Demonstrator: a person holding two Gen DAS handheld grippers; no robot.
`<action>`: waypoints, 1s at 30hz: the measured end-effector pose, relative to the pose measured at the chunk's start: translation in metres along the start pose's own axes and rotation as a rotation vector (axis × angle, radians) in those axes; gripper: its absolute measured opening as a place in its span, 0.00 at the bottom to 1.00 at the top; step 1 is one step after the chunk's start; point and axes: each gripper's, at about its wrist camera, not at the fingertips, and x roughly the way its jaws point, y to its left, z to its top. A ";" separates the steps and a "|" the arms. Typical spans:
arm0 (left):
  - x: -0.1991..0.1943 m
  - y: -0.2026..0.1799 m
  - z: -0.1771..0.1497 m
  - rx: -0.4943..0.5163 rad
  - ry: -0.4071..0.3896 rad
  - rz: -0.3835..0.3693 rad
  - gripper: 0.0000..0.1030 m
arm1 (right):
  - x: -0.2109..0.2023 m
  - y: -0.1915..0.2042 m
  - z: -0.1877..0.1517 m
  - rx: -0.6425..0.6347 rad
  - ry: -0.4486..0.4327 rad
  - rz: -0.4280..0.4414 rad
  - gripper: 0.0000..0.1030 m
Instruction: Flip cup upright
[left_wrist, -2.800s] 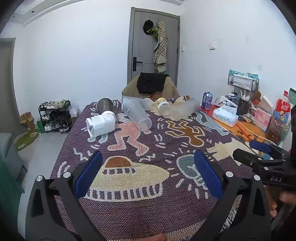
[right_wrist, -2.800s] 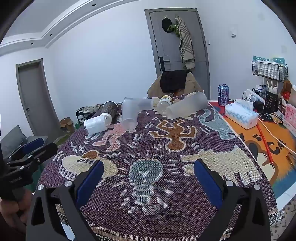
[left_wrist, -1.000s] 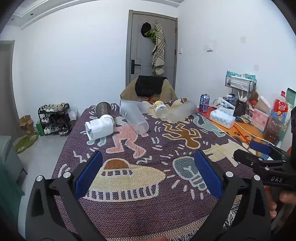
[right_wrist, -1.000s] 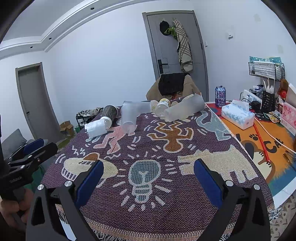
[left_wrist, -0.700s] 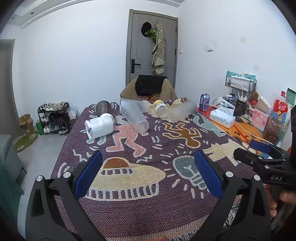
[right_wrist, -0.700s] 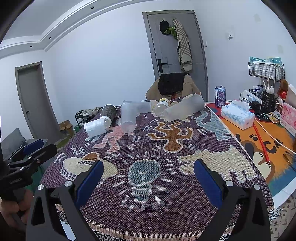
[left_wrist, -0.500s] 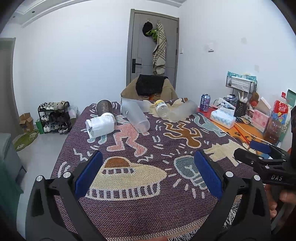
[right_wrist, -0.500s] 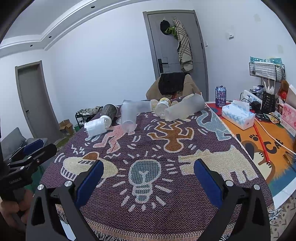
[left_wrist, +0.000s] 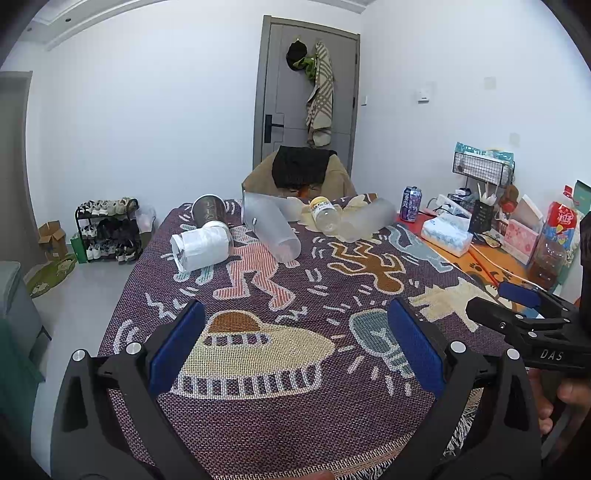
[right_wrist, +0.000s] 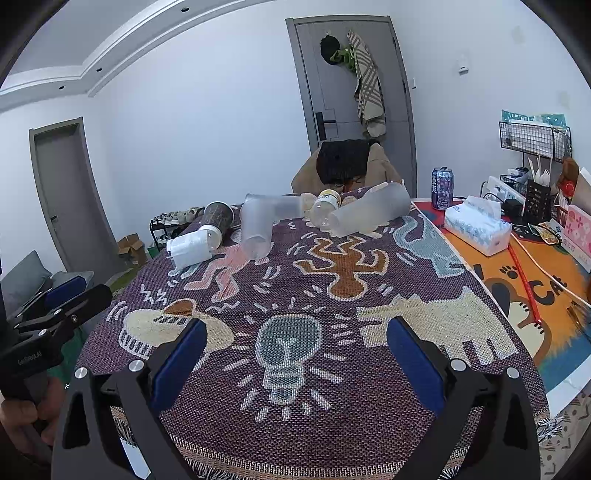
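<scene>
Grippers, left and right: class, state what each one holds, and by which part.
Nothing is held. The left gripper and right gripper are both open above the blanket; the cups lie far off.

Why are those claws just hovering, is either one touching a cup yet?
Apart. Both views show the left gripper and right gripper open over bare cloth, with the toppled cups far across the table.

The chair (left_wrist: 301, 173) is mostly hidden behind the table (left_wrist: 332, 406); the soda can (left_wrist: 411, 204) label is unreadable.
</scene>
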 end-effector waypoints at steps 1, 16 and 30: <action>0.002 0.001 0.001 -0.005 0.003 -0.002 0.95 | 0.001 0.000 0.001 -0.002 0.005 0.001 0.93; 0.042 0.016 0.025 -0.071 0.013 -0.015 0.95 | 0.042 -0.006 0.046 -0.039 0.054 -0.002 0.93; 0.081 0.024 0.059 -0.148 0.025 0.033 0.95 | 0.087 -0.023 0.115 -0.012 0.044 -0.003 0.93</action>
